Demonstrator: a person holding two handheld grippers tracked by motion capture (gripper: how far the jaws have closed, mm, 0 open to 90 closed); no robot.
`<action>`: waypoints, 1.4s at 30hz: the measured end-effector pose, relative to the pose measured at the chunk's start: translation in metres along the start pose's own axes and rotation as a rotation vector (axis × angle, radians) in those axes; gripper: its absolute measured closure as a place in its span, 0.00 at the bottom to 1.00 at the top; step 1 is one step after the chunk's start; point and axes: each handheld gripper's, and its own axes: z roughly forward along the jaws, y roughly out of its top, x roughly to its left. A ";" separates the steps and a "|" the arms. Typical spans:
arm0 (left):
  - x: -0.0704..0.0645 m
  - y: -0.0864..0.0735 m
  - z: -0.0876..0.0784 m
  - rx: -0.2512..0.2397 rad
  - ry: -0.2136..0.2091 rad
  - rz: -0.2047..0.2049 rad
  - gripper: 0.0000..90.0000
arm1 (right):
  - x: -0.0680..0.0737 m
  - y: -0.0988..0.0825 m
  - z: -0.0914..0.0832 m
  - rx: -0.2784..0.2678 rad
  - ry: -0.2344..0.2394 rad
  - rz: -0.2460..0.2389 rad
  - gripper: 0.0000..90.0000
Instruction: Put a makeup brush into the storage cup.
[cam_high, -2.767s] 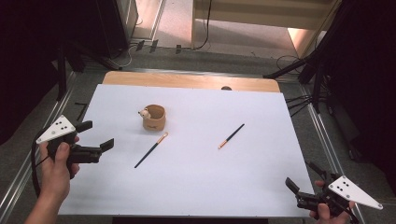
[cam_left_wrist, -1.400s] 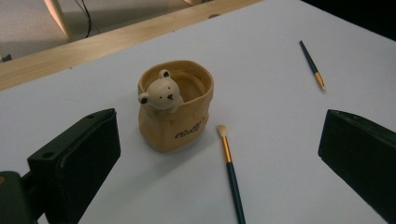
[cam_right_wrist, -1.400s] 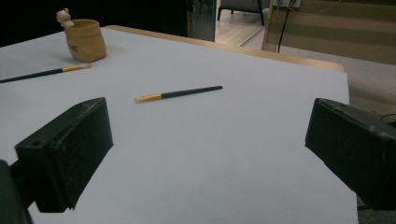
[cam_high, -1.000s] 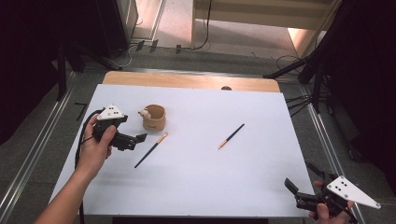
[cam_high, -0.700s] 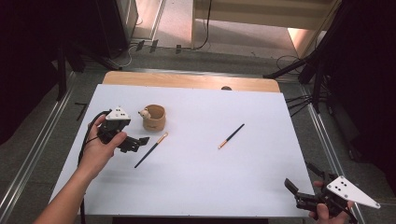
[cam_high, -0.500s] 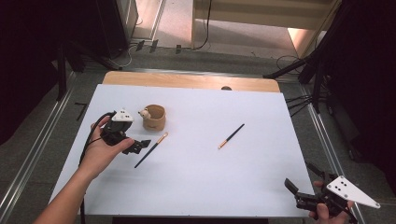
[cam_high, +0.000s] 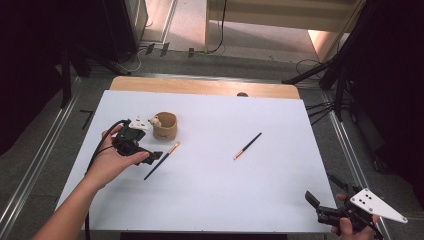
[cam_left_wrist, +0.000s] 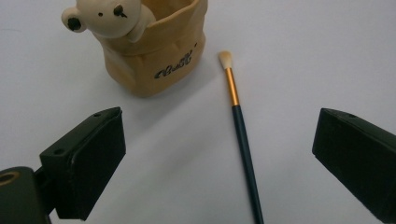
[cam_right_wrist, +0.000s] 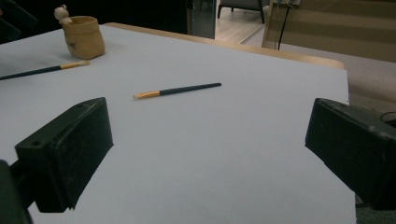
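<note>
**Left claw lined up over the near brush, beside the bear pot**

The nearer brush (cam_left_wrist: 240, 130) lies flat on the white desk (cam_high: 210, 195), its pale bristle tip pointing toward the tan pot (cam_left_wrist: 152, 51) and stopping just beside it without touching. The dark handle runs back toward the person. In the left gripper view it lies between the two black jaws, nearer the right one, and neither jaw touches it. That placement suggests the brush is the thing about to be picked up, and the pot, open at the top with a small bear figure (cam_left_wrist: 105, 16) peeking over its rim, looks like the place it would go.

The left claw (cam_high: 150, 156) is held low over the desk with its jaws spread wide and nothing between them but the handle below. The wide gap leaves room to close on so thin a handle.

A second brush (cam_high: 247, 146) lies well apart, toward the middle of the desk, with its orange ferrule end nearer the person.

The right claw (cam_high: 320, 207) waits at the near right corner, jaws apart and empty, well away from both brushes. It looks parked out of the way while the left hand (cam_high: 107, 162) works.
</note>
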 end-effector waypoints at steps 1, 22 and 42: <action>0.000 0.000 0.001 0.005 0.007 -0.005 0.04 | 0.000 0.000 0.000 0.000 -0.001 0.001 0.01; 0.002 0.007 0.010 0.140 0.036 0.014 0.03 | 0.000 0.000 0.000 0.002 0.000 -0.002 0.01; -0.002 0.013 0.021 0.278 0.007 -0.008 0.16 | 0.000 -0.001 0.001 0.007 -0.002 0.001 0.01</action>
